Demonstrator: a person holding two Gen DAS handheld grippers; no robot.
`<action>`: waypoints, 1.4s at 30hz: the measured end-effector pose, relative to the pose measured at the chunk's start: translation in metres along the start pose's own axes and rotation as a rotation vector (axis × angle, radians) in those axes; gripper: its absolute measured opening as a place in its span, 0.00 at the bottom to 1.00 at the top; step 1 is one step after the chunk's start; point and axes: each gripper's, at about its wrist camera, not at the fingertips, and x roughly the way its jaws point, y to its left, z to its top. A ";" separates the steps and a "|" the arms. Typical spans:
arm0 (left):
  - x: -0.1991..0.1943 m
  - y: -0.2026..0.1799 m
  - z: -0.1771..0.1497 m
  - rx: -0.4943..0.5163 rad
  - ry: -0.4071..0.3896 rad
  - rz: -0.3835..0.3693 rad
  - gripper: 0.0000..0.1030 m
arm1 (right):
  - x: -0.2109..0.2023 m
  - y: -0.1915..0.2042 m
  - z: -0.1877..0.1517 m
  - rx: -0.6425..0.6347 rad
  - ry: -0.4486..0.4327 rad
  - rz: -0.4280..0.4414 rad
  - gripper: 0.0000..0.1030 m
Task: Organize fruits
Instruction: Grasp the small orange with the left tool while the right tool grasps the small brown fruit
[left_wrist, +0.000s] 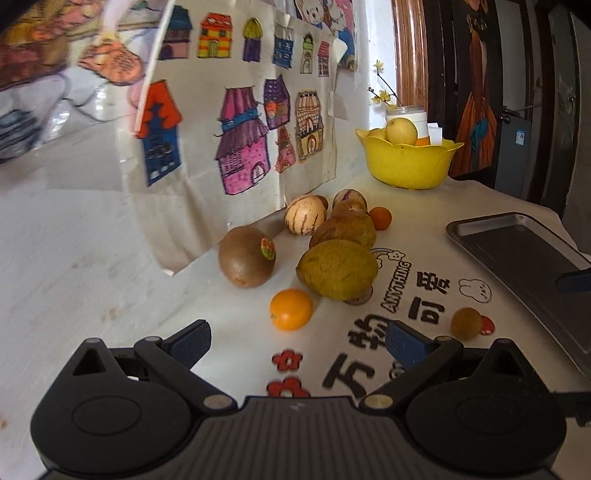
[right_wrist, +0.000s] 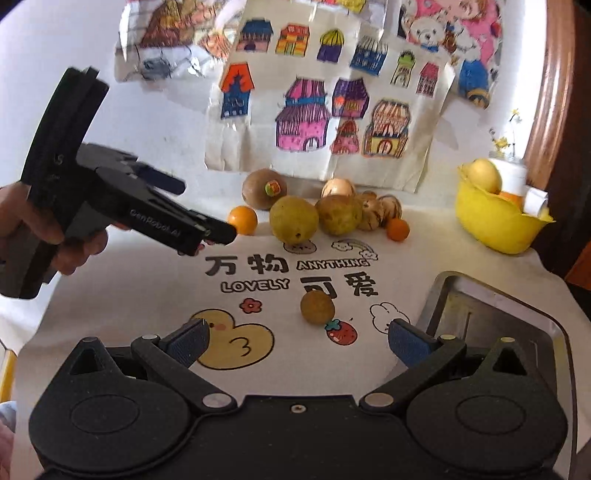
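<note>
On printed cloth over surface (right_wrist: 147, 295), most fruit loose: cluster by back wall, kiwi (left_wrist: 246, 256), two green-brown fruits (left_wrist: 338, 268), striped ones, small orange (left_wrist: 291, 309) nearest left claw (left_wrist: 297, 341). Lone small brown fruit (right_wrist: 317, 307) mid-cloth, ahead of right claw (right_wrist: 295, 341). Both claws spread apart, empty. Yellow bowl (right_wrist: 495, 225) at right holds few fruits already. Metal tray (left_wrist: 524, 258) bare. Judgement: task barely begun; about nine fruits left to sort. Left claw points toward small orange.
</note>
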 end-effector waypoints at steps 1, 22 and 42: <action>0.005 0.000 0.002 0.005 0.002 -0.002 0.99 | 0.004 -0.001 0.001 -0.008 0.004 -0.007 1.00; 0.061 0.009 0.009 -0.036 0.109 -0.039 0.70 | 0.064 -0.012 0.011 0.081 0.081 0.052 0.76; 0.058 0.000 0.009 -0.019 0.098 0.000 0.36 | 0.069 -0.011 0.010 0.120 0.075 0.028 0.32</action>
